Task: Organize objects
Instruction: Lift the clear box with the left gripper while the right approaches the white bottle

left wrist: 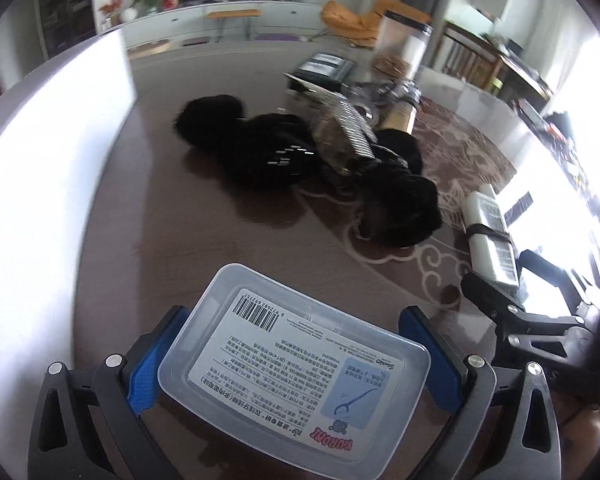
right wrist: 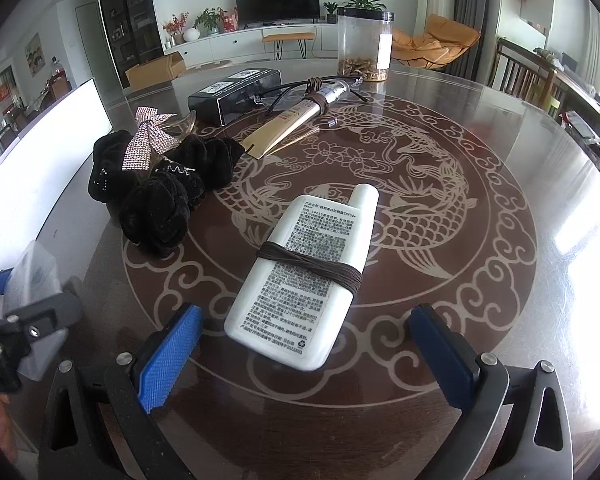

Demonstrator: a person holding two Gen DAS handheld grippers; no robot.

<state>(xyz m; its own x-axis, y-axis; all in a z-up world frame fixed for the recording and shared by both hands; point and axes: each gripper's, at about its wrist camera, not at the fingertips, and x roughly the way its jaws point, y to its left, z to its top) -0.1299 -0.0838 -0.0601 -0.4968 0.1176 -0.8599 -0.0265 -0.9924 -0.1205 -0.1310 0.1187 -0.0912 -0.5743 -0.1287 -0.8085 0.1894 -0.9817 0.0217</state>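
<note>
The left gripper clamps a translucent, rounded-rectangle floss-pick box between ribbed blue pads. The right gripper gapes around a smooth white sunscreen bottle, cord-wrapped, near fuzzy black velvet scrunchies.

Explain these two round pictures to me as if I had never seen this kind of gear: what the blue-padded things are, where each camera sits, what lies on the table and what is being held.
There is no robot here. A person holds a pair of hand tongs in each hand, and a wide-angle camera on each looks forward along its two blue-padded fingers.

The left camera shows the left tongs shut on a clear plastic box with a printed label.

The right camera shows the right tongs open, their pads on either side of a white bottle that lies on the round patterned table with a brown band around it.

Also on the table: black scrunchies, a sparkly bow clip, a black case, a gold tube and a clear jar.
</note>
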